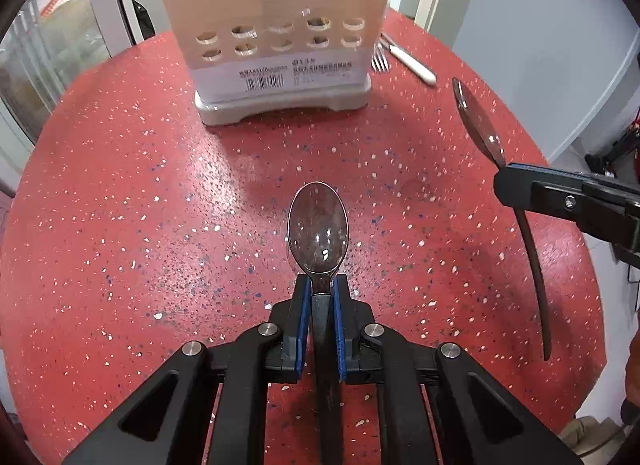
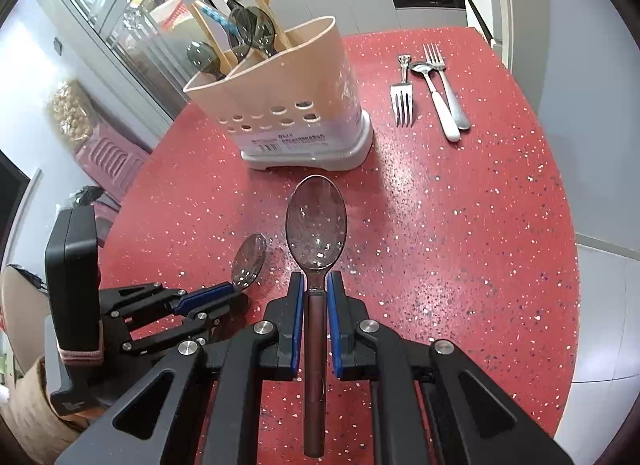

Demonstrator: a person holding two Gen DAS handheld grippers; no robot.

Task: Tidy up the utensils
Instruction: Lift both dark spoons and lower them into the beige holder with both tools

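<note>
My left gripper (image 1: 320, 285) is shut on the neck of a dark translucent plastic spoon (image 1: 318, 225), whose bowl points ahead just over the red speckled table (image 1: 120, 225). The right wrist view shows that gripper (image 2: 228, 293) and its spoon (image 2: 250, 261) low on the left. My right gripper (image 2: 316, 283) is shut on a second, similar spoon (image 2: 316, 225), handle running back between the blue pads. It appears at the right of the left wrist view, gripper (image 1: 506, 181) and spoon (image 1: 478, 117) raised off the table. A beige utensil holder (image 2: 280, 97) (image 1: 280, 37) stands ahead, holding several spoons and wooden sticks.
Right of the holder a metal fork (image 2: 402, 101), a white-handled spoon (image 2: 440, 109) and another fork (image 2: 452, 101) lie on the table. The table's curved edge runs close on the right. Glass cabinets stand behind on the left; a person's sleeve shows at lower left.
</note>
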